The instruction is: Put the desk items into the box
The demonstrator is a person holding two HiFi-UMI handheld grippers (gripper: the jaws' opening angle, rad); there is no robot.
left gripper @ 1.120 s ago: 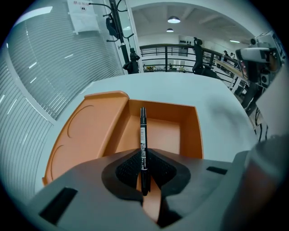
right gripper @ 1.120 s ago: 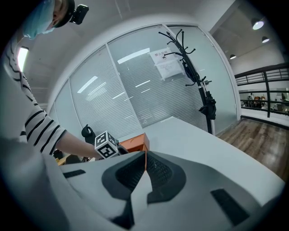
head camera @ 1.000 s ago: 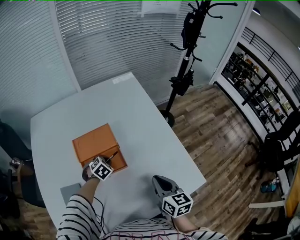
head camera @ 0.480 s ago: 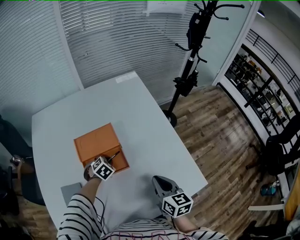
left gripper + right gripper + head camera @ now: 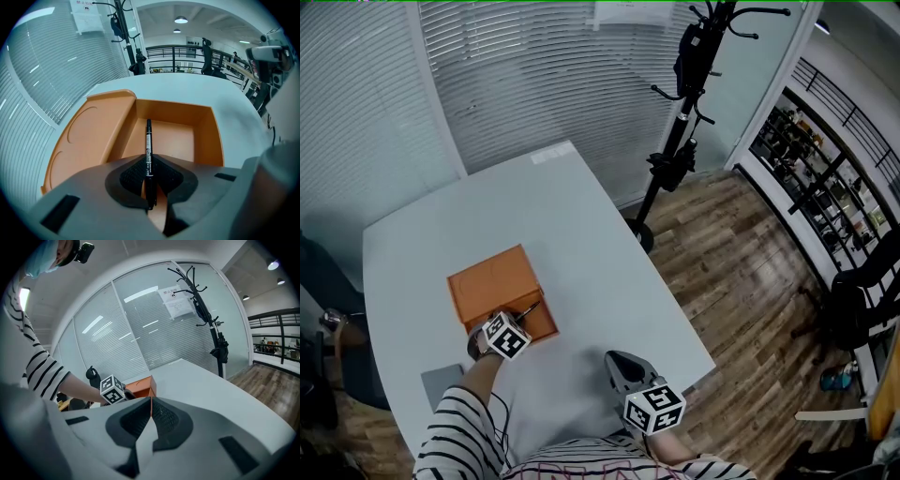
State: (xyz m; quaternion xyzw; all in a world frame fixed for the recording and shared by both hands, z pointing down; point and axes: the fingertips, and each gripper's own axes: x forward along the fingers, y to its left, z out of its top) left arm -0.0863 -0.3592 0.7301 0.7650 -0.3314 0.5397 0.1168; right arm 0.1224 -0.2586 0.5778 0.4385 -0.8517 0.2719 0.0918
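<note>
Nearest the person, by the table's near edge, the right gripper (image 5: pixel 150 414) has its jaws pressed together on nothing. Further in, the left gripper (image 5: pixel 149 180) pinches a black pen (image 5: pixel 148 138) by its rear end, with the tip reaching out over the open compartment of the orange box (image 5: pixel 93 136) near the table's left edge. The pen looks light, stiff and smooth-barrelled. Held this far back it may pivot, so mid-barrel would be the steadier hold. The pale table (image 5: pixel 581 234) is smooth. Beyond its far edge are slatted blinds (image 5: pixel 516 84), a black coat stand (image 5: pixel 675 141) and wooden floor (image 5: pixel 741 253).
</note>
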